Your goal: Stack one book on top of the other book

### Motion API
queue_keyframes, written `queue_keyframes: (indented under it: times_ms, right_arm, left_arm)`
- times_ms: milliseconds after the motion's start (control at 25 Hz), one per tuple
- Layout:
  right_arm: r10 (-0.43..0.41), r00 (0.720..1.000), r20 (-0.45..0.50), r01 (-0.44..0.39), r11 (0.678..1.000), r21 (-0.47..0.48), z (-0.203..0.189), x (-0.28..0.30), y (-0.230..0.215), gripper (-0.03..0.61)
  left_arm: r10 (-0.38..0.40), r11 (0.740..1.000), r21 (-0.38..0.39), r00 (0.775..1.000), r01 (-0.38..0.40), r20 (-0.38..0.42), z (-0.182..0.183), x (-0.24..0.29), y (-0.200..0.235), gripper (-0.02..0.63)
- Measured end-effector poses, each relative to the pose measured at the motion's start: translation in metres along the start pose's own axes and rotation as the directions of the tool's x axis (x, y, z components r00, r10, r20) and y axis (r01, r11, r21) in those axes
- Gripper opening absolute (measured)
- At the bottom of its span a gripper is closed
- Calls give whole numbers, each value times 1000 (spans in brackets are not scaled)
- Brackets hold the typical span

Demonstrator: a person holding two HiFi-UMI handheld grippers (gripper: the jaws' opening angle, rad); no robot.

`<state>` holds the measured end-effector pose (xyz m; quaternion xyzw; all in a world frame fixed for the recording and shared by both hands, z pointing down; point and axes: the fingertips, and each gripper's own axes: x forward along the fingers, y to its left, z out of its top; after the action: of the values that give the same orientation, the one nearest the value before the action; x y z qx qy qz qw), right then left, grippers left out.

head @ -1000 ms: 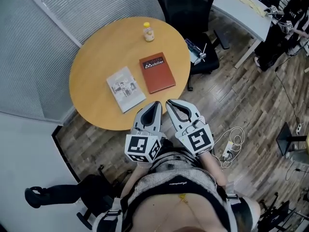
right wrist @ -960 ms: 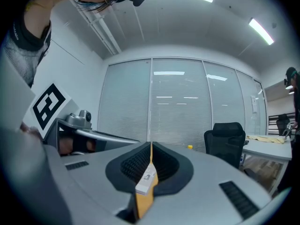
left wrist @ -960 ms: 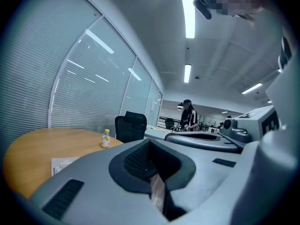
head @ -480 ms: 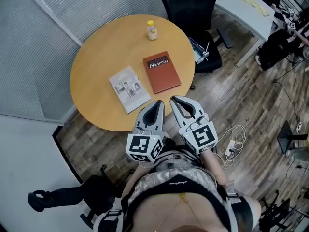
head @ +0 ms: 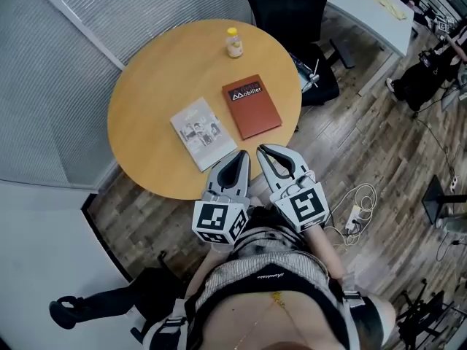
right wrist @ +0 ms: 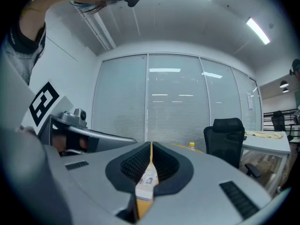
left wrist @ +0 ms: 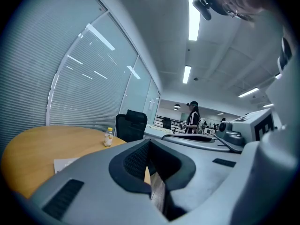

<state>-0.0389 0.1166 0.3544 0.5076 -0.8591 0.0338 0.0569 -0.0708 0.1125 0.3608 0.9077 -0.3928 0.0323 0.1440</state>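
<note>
Wood-tone round table [head: 146, 100] fills the head view. The person stands off its 5 o'clock edge, probably so both books sit in front within reach. The black office chair [head: 288, 6] is beyond the rim at 1 o'clock, clear of the work.

The left gripper [head: 238, 157] and right gripper [head: 264, 152] hang side by side just past the rim at 5 o'clock, tips aimed at the table centre. Both have their jaws pressed together with nothing gripped; each gripper view shows only table and paper through the slit. Judged: no grasp has begun, and one pair must open before taking a book.

The red book [head: 252, 106] lies flat at 3 o'clock. The white illustrated book [head: 203, 133] lies flat at 6 o'clock, nearest the grippers. They sit just beside each other with no overlap, so the stack is not yet made. Their long edges run roughly parallel, which should make laying one on the other simple.

A small yellow-capped bottle [head: 233, 43] stands upright at 1 o'clock near the far rim, well apart from the books and likely out of the way.

Counts:
- one table
- one chair
- two grippers
- two books
- one bottle
</note>
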Motion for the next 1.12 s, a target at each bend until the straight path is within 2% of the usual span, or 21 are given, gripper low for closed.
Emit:
queue_keyframes:
  times_ms: [200,640,840,1000,1120]
  right_arm:
    - [0,1000,6,0,998,-59,0,2,6,26]
    - [22,999,-23,-23,999,-36,-1,11,-1,26]
    - [30,999,-19,-30,1000,-1,1,24,-23,26]
    - [44,999,10,-44,998,-47,7,37,-54,26]
    - [20,1000,16,-20,1000,15,12,49,-80,26]
  left_arm:
    - [-17,1000,-10,1000,17,8,2,-3,4,20]
    - [21,999,-27,1000,-21,6,3,5,12,20]
    - [42,999,-34,999,-42,-2,4,30,20,20]
    - [41,999,-26,999,-41,-1,13,62,22,20]
    - [41,999,-10,999,-41,-1,20,88,26,21]
